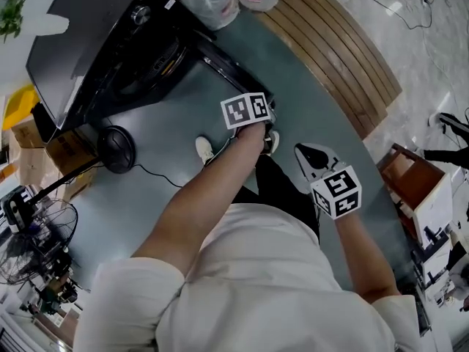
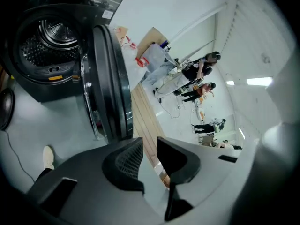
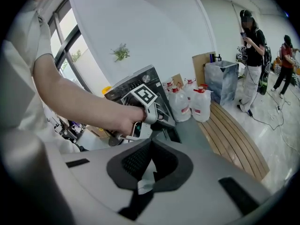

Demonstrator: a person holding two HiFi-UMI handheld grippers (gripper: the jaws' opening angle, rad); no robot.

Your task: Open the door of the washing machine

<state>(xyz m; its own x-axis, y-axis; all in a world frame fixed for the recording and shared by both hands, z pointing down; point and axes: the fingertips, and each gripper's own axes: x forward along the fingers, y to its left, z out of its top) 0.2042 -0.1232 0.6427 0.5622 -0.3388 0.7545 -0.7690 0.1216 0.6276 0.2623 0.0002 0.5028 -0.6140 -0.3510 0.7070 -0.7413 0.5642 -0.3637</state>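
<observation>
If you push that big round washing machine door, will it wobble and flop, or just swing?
Probably it just swings: the door stands open and seems joined by one edge to the washing machine. It looks stiff, not floppy, with a thick dark rim. That thickness suggests it may feel a bit heavy to move.

The washing machine (image 2: pixel 42 86) is dark and glossy — its door (image 2: pixel 110 78) shines too, and its drum (image 2: pixel 58 32) is bare metal with little holes. Beside the washing machine lie smooth brown wooden slats (image 1: pixel 344 57).
</observation>
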